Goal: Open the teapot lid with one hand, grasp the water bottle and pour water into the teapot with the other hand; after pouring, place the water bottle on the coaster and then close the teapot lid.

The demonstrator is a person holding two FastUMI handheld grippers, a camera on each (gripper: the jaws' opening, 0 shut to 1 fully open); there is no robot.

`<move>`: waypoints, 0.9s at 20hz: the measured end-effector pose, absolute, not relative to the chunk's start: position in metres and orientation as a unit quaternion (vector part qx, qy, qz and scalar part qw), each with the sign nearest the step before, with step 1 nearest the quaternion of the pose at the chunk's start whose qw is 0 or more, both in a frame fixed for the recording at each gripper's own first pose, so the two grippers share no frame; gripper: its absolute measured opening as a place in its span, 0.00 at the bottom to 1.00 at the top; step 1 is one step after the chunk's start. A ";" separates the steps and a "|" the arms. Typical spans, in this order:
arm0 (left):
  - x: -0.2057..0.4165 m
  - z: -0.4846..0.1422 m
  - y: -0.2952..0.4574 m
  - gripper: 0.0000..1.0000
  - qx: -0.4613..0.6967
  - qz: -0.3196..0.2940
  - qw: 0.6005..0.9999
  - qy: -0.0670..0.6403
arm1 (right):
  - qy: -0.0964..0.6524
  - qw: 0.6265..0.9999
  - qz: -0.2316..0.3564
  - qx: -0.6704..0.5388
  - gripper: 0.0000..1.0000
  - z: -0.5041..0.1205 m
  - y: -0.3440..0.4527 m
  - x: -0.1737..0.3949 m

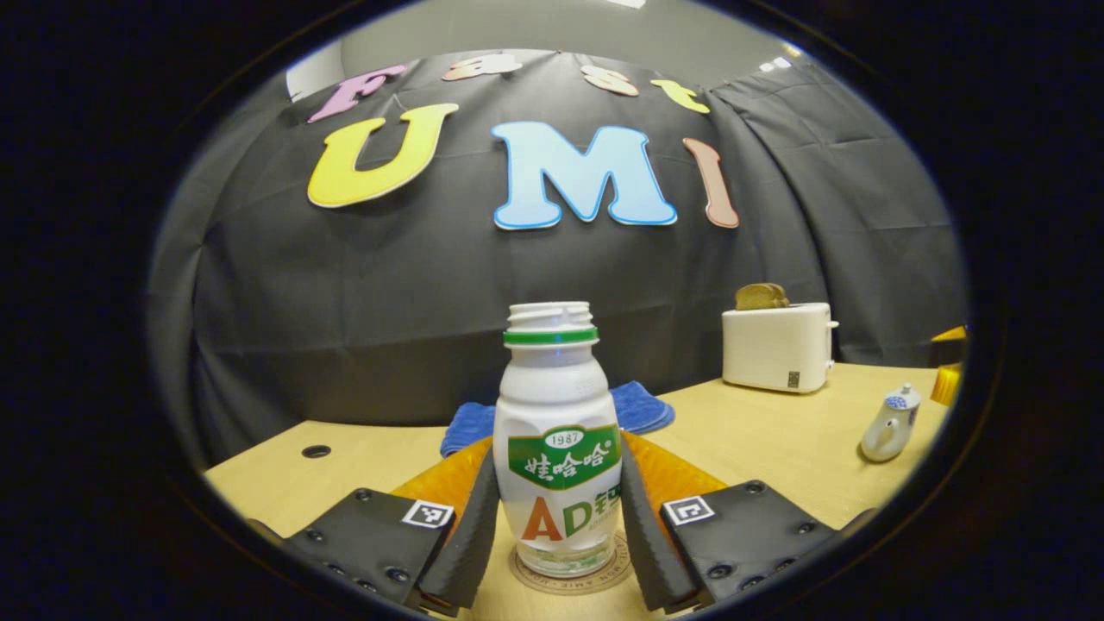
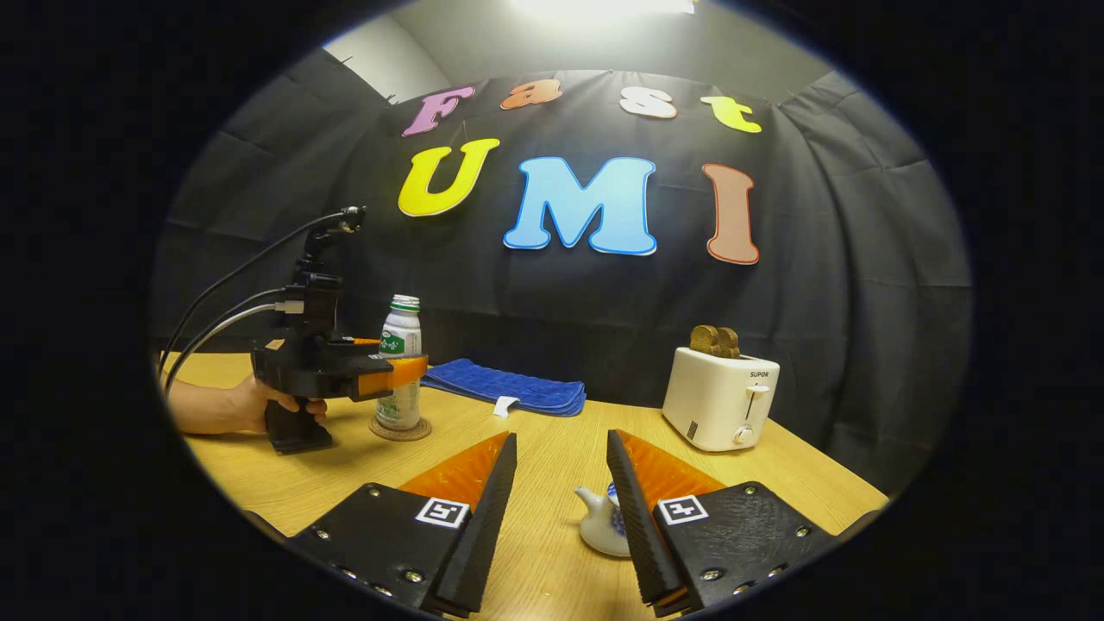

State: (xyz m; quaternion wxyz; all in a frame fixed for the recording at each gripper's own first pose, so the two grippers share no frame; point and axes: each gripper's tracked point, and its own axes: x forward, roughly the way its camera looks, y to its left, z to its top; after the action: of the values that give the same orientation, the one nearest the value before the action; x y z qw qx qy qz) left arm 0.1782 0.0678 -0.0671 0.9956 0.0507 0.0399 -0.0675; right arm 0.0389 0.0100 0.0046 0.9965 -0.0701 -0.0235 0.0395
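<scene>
A white water bottle (image 1: 556,483) with a green neck ring and no cap stands upright on a round coaster (image 1: 528,580). My left gripper (image 1: 558,448) is shut on it, one finger against each side. The right gripper view shows this from the side: the bottle (image 2: 400,345) on the coaster (image 2: 379,429), the left gripper (image 2: 414,369) around it, a hand (image 2: 233,405) on the handle. The small white teapot (image 1: 888,427) with blue pattern has its lid on. My right gripper (image 2: 561,438) is open just above the teapot (image 2: 601,522), whose right side its right finger hides.
A white toaster (image 2: 720,397) with bread in it stands at the back right of the wooden table (image 2: 552,552). A folded blue cloth (image 2: 509,388) lies by the wall behind the bottle. A cable hole (image 1: 316,451) is in the table's left part.
</scene>
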 end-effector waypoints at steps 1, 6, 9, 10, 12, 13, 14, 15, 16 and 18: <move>0.177 -0.067 0.068 0.70 0.049 -0.067 0.996 0.039 | -0.022 0.996 0.039 -0.071 0.65 0.004 0.010 0.039; 0.173 -0.057 0.061 1.00 0.025 -0.080 0.996 0.031 | -0.017 0.996 0.040 -0.073 0.65 0.001 0.010 0.040; 0.169 -0.048 0.065 1.00 0.026 -0.067 0.997 0.019 | -0.016 0.996 0.039 -0.074 0.65 0.000 0.009 0.040; 0.166 -0.048 0.065 1.00 0.024 -0.068 0.997 0.023 | -0.016 0.996 0.037 -0.073 0.65 0.000 0.009 0.041; 0.162 -0.045 0.064 1.00 0.033 -0.063 0.997 0.021 | -0.015 0.997 0.036 -0.074 0.65 -0.001 0.009 0.042; 0.161 -0.043 0.066 1.00 0.034 -0.060 0.997 0.018 | -0.014 0.996 0.036 -0.074 0.65 -0.002 0.009 0.042; 0.156 -0.040 0.064 1.00 0.031 -0.061 0.998 0.017 | -0.014 0.996 0.038 -0.075 0.65 -0.003 0.010 0.041; 0.151 -0.040 0.064 1.00 0.028 -0.061 0.998 0.020 | -0.013 0.996 0.039 -0.075 0.65 -0.003 0.011 0.041; 0.144 -0.041 0.065 1.00 0.028 -0.059 0.998 0.025 | -0.014 0.996 0.043 -0.075 0.65 -0.003 0.013 0.041; 0.126 -0.037 0.072 1.00 0.035 -0.045 0.998 0.025 | -0.020 0.995 0.052 -0.078 0.65 -0.001 0.021 0.039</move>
State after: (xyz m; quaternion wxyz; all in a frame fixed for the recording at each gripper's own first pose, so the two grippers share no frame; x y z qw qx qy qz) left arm 0.1257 0.0723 -0.0371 0.9981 0.0354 0.0249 -0.0447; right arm 0.0386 0.0211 -0.0012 0.9954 -0.0785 -0.0202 0.0518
